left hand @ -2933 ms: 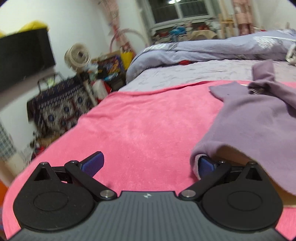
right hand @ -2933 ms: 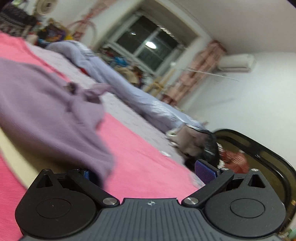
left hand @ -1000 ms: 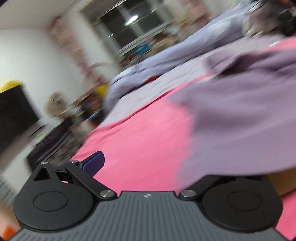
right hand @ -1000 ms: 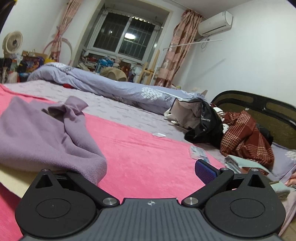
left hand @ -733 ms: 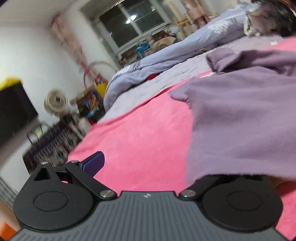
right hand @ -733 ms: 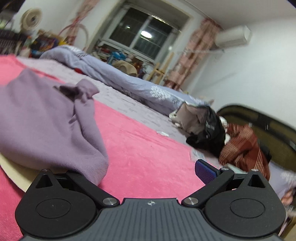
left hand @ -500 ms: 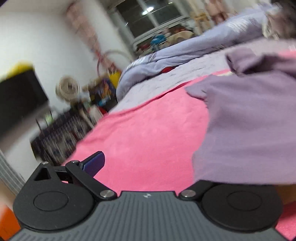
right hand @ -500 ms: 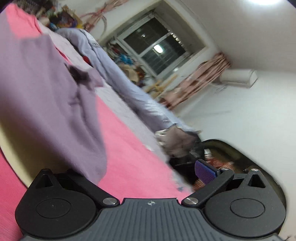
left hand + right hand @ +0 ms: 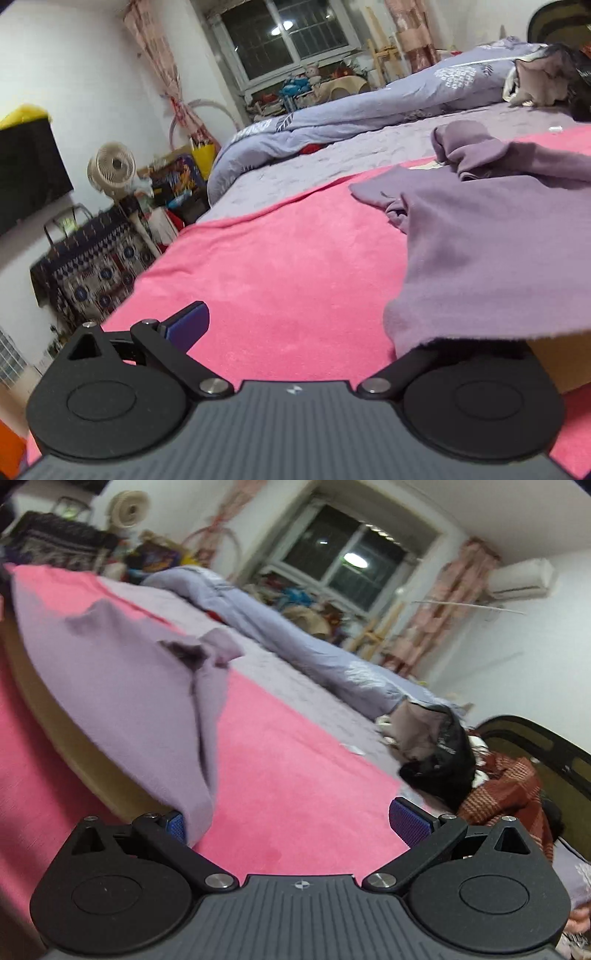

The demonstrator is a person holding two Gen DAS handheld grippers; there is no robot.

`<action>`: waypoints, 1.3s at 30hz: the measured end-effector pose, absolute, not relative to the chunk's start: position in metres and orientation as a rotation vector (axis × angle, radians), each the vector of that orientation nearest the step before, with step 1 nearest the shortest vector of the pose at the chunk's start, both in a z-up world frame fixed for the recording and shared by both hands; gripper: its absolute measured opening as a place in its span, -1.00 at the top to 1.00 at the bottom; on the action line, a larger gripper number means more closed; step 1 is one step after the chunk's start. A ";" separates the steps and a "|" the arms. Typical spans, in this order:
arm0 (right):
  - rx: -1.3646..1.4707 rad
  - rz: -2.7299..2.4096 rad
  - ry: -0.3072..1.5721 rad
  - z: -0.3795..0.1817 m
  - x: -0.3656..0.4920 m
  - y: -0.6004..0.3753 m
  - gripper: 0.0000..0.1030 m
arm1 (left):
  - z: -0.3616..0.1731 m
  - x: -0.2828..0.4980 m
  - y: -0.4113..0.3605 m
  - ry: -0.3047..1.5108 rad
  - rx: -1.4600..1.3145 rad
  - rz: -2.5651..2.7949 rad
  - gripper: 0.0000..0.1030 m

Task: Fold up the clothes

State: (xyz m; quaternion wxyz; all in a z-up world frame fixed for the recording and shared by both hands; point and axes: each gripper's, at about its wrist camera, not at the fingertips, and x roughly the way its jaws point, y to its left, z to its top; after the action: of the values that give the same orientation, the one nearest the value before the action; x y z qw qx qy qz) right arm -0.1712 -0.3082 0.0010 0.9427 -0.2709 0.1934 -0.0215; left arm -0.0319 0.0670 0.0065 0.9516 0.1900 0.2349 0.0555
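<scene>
Both grippers (image 9: 295, 328) (image 9: 288, 819) gape (perhaps underneath) purple garment (image 9: 498, 251).

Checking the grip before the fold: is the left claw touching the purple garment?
Touching. In the left wrist view the purple garment drapes over one finger of the left claw, hiding it.

A bed (image 9: 332, 162) carries a pink blanket (image 9: 288, 266) and lilac garment (image 9: 498, 236).

both cams low, share purple garment (image 9: 491, 236)
</scene>
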 end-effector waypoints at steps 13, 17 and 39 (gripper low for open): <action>-0.431 0.311 0.182 0.012 -0.163 -0.183 -1.00 | 0.013 -0.042 0.068 0.484 0.336 0.102 -1.00; -0.501 0.430 0.124 -0.005 -0.147 -0.105 -1.00 | 0.021 -0.040 0.072 0.491 0.282 0.098 -1.00; -0.735 -0.356 0.254 -0.082 -0.100 -0.245 -1.00 | -0.001 -0.054 0.081 0.557 0.213 0.107 -1.00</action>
State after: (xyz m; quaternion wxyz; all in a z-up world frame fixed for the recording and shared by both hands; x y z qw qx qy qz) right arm -0.0999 -0.2446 -0.0818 0.9100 -0.3565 0.1231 -0.1724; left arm -0.0540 0.0814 -0.0013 0.9545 0.1048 0.2743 0.0529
